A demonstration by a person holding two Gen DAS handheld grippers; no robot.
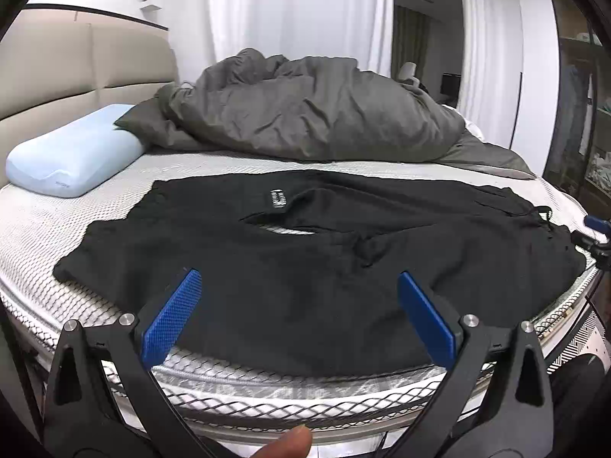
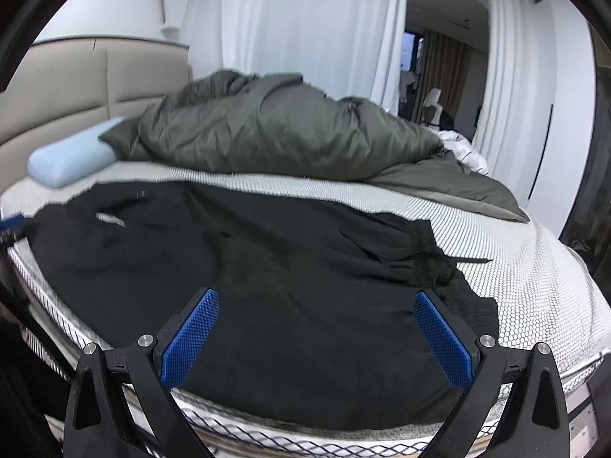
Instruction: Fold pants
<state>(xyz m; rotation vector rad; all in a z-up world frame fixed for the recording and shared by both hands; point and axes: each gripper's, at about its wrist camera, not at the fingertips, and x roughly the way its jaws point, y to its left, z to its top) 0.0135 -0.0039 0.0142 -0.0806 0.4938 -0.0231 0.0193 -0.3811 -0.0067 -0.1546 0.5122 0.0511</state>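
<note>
Black pants (image 1: 305,267) lie spread flat on the near part of the mattress (image 1: 34,229), legs to the left, a small label showing near the middle. In the right wrist view the pants (image 2: 267,286) end at a gathered waistband with a drawstring on the right. My left gripper (image 1: 299,282) hovers over the near edge of the pants, open, nothing between its blue pads (image 1: 172,316). My right gripper (image 2: 317,301) is open too, above the pants close to the waistband, its blue pads (image 2: 443,336) wide apart. The right gripper's tip (image 1: 595,229) shows at the far right of the left wrist view.
A rumpled grey duvet (image 1: 305,114) is heaped across the far half of the bed. A light blue pillow (image 1: 72,160) lies at the left by the beige headboard (image 1: 76,68). White curtains (image 2: 313,19) hang behind. A fingertip (image 1: 286,444) shows at the bottom edge.
</note>
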